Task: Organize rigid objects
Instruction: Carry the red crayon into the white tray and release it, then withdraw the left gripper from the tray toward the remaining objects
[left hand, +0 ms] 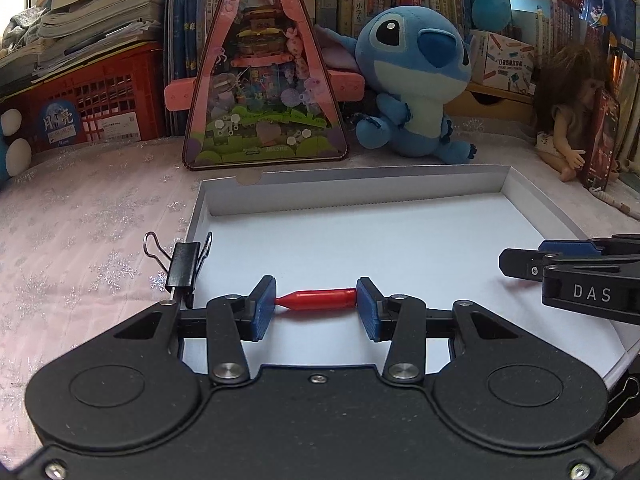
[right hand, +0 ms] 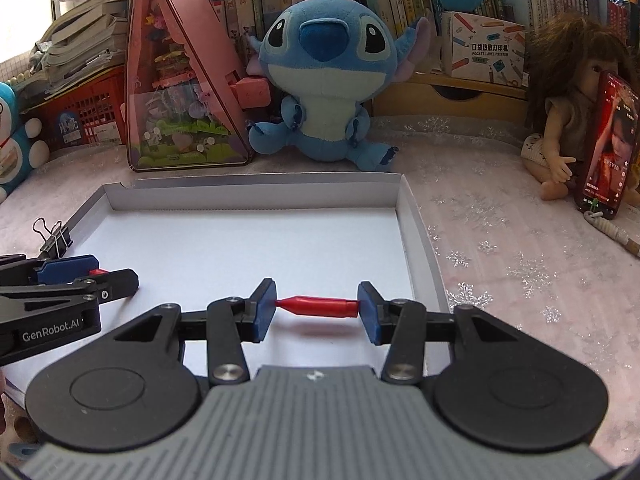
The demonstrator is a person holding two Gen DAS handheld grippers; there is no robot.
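Observation:
My left gripper (left hand: 316,306) is shut on a small red bullet-shaped piece (left hand: 318,300), held crosswise by its two ends between the blue pads, over the left part of a shallow white box (left hand: 352,188). My right gripper (right hand: 317,307) is shut on a second red bullet-shaped piece (right hand: 320,306) the same way, over the right part of the white box (right hand: 260,190). Each gripper shows in the other's view: the right gripper (left hand: 520,266) at the right edge, the left gripper (right hand: 100,274) at the left edge with a bit of red (right hand: 98,271) showing.
A black binder clip (left hand: 184,264) stands at the box's left rim. Behind the box sit a triangular pink toy case (left hand: 264,80), a blue plush (left hand: 416,80), a doll (right hand: 568,120) with a phone (right hand: 604,148), a red crate (left hand: 100,96) and bookshelves. A pale snowflake cloth (right hand: 520,272) covers the table.

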